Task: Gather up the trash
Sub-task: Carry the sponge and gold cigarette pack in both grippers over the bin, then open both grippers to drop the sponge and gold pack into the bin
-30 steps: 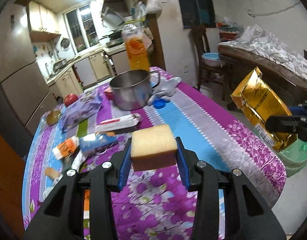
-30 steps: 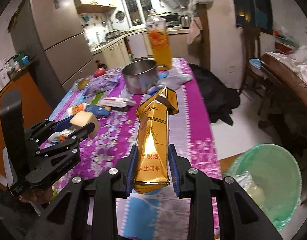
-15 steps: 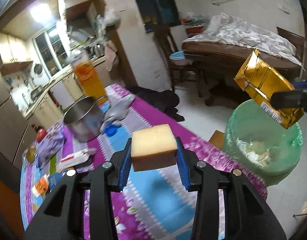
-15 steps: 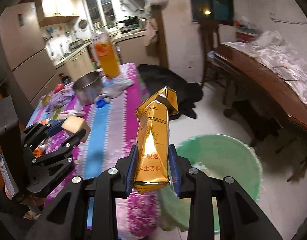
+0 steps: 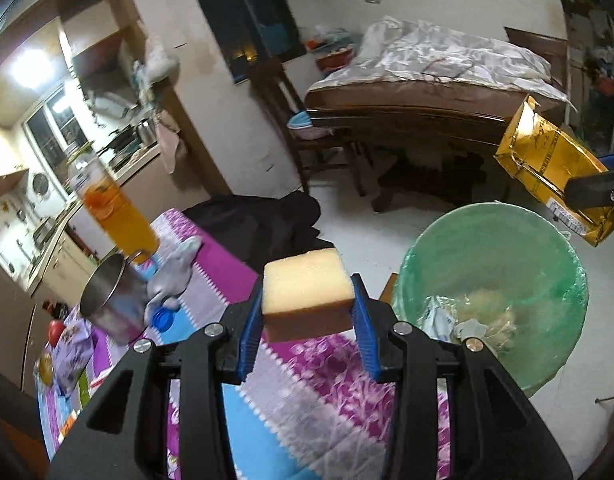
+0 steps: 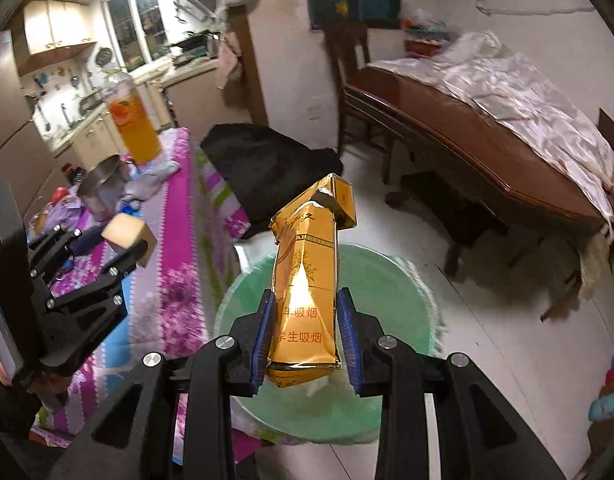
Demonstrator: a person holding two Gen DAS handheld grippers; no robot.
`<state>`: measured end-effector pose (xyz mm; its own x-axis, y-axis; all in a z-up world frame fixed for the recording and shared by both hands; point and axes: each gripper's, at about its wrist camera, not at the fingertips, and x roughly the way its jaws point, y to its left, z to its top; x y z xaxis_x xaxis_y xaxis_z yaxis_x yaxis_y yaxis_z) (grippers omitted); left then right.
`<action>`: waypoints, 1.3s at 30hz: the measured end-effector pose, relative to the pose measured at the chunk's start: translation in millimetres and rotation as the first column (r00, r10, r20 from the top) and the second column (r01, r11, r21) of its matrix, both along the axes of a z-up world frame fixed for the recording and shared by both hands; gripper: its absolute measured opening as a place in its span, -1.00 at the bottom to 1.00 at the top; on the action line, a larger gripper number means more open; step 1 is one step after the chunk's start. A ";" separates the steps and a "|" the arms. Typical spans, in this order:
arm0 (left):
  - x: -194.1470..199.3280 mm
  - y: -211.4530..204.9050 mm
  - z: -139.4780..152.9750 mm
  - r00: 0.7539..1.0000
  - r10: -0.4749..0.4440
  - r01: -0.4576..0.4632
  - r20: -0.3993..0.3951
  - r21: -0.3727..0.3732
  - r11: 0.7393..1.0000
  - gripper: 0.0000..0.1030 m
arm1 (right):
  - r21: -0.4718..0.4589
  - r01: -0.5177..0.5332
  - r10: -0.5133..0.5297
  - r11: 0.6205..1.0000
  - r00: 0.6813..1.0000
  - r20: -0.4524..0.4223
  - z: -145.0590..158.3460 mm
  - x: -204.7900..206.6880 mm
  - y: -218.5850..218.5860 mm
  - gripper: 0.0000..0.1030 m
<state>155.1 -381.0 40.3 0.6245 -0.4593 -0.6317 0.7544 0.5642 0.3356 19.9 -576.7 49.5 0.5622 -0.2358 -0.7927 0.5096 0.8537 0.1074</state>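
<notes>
My left gripper (image 5: 307,320) is shut on a yellow sponge (image 5: 307,290), held above the table's edge, left of the green-lined trash bin (image 5: 503,248). Crumpled trash lies in the bin. My right gripper (image 6: 305,332) is shut on a gold cigarette carton (image 6: 307,272), held upright right over the bin (image 6: 371,276). The carton also shows in the left wrist view (image 5: 547,176), above the bin's far right rim. The left gripper with the sponge (image 6: 125,234) shows at the left of the right wrist view.
The table with the purple flowered cloth (image 5: 327,376) holds a steel pot (image 5: 111,300), a jar of orange drink (image 5: 115,212), a blue cap (image 5: 163,318) and wrappers. A dark cloth heap (image 6: 267,168) lies on the floor. A wooden bed (image 6: 487,120) stands to the right.
Both grippers have swung right from over the table toward the bin. The carton is now over the bin and the sponge is at the table's edge.
</notes>
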 end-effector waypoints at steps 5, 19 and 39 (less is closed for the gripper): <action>-2.0 -26.3 -5.0 0.998 -0.060 0.060 -0.017 0.030 0.998 -0.24 | -0.005 0.035 -0.035 0.999 0.997 -0.069 -8.8 -7.8 -14.5 -0.37; -15.3 -85.5 -54.1 0.907 -0.297 0.362 -0.298 0.194 0.912 -0.24 | 0.015 0.034 -0.028 0.999 0.957 -0.288 -54.4 -0.3 -20.6 -0.36; -22.8 -95.6 -81.6 0.897 -0.279 0.369 -0.342 0.233 0.900 -0.24 | 0.058 0.018 0.003 0.998 0.941 -0.338 -89.1 4.4 -21.2 -0.35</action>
